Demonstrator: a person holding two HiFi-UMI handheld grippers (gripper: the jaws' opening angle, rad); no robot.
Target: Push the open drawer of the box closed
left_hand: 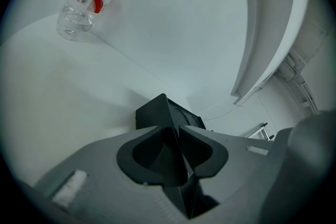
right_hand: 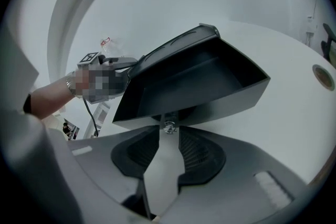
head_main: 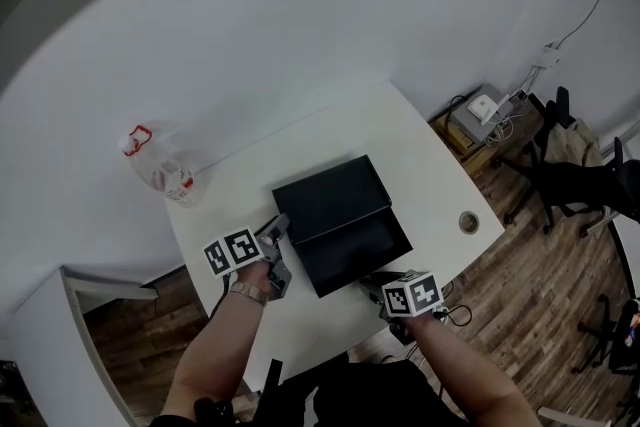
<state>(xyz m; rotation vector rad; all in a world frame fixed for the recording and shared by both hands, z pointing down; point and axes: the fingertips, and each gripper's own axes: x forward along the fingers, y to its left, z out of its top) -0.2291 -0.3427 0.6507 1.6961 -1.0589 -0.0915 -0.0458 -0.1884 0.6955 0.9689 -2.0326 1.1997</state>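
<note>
A clear plastic bottle [head_main: 160,171] stands at the far left of the white table [head_main: 400,130]; only the left gripper view shows its label, and its contents cannot be told. Next, the left gripper [head_main: 277,231] sits at the left corner of the black box [head_main: 328,195]. In its own view the jaws stand fairly wide, closed on the box's wall, which runs between them.

The box lies mid-table, turned slightly, its long sides running from lower left to upper right in the head view. Its drawer [head_main: 360,250] is pulled out toward the person, front facing the right gripper [head_main: 388,283]. The right gripper view looks into the drawer and shows only bare dark floor and walls. It also shows a small metal knob [right_hand: 168,126], hidden in the head view. The knob sits at the tips of the wide-open jaws, which grip nothing.
</note>
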